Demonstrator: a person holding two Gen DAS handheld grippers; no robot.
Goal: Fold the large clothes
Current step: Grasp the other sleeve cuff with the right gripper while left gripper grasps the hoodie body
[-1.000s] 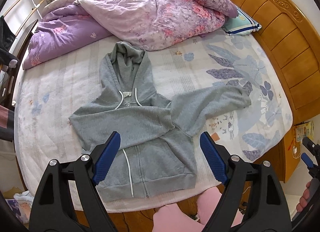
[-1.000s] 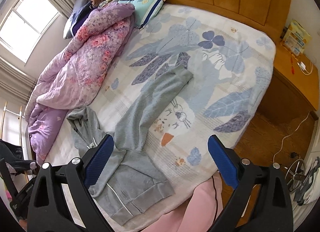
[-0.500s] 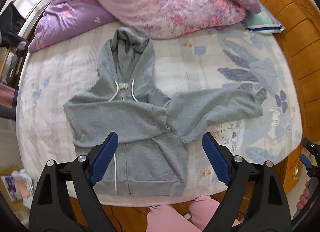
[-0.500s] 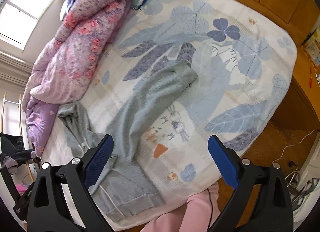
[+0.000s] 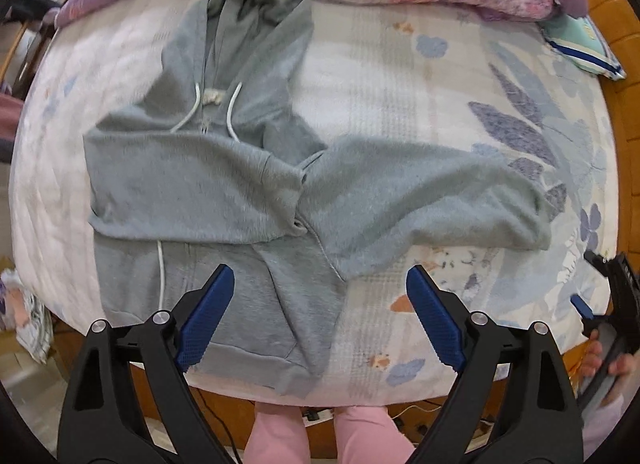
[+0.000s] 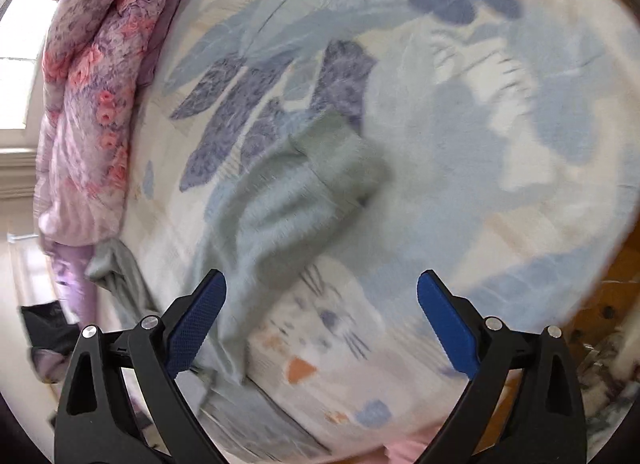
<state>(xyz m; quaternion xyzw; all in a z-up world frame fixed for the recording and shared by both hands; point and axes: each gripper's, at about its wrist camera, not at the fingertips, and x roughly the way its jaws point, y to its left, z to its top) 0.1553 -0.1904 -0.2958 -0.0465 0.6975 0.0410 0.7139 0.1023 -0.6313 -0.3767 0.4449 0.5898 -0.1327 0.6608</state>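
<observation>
Hoodie: grey hoodie (image 5: pixel 208 191) flat on bed (image 5: pixel 400 75), one sleeve folded across chest.
Change: both claws lower, closer than a second ago.
Left claw (image 5: pixel 320 318): wide open, empty.
Right claw (image 6: pixel 322 318): wide open, empty, above outstretched sleeve (image 6: pixel 280 215).
Meaning: sleeve grasp likely next.

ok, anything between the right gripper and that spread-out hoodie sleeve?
Nothing visible. The right gripper is open above the bedsheet, with the sleeve of the grey hoodie lying flat and uncovered just ahead of its fingers. The quilt is bunched well off to the side.
</observation>
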